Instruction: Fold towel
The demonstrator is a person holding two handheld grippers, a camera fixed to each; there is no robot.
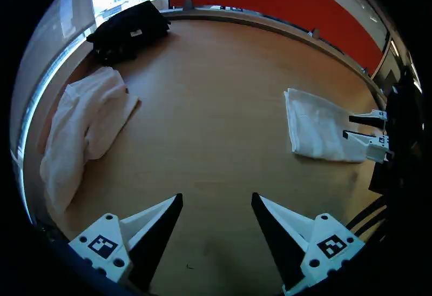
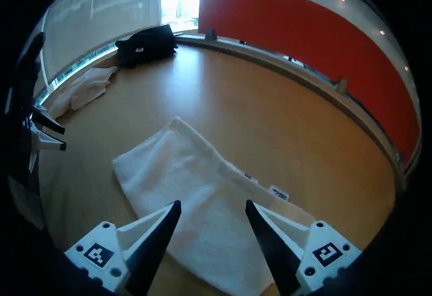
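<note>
Left tool (image 1: 217, 194) spreads wide above the tabletop (image 1: 216, 107). Right tool (image 2: 213, 201) hangs wide over the folded towel (image 2: 178, 172).

Towel (image 2: 194, 199): near edge hidden behind right gripper (image 2: 213, 204), cut off at bottom. Tags (image 2: 279, 192) on hem: too small to read. Left gripper (image 2: 60, 138): fingertips visible, body lost in dark at edge. Black bag (image 1: 129, 31): detail lost in shadow.

Nothing legible for me right now: the two small tags (image 2: 279, 192) on the towel's (image 2: 183, 188) right edge are too tiny to read, and my right gripper (image 2: 213, 202) carries only square black-and-white markers (image 2: 99, 255).
</note>
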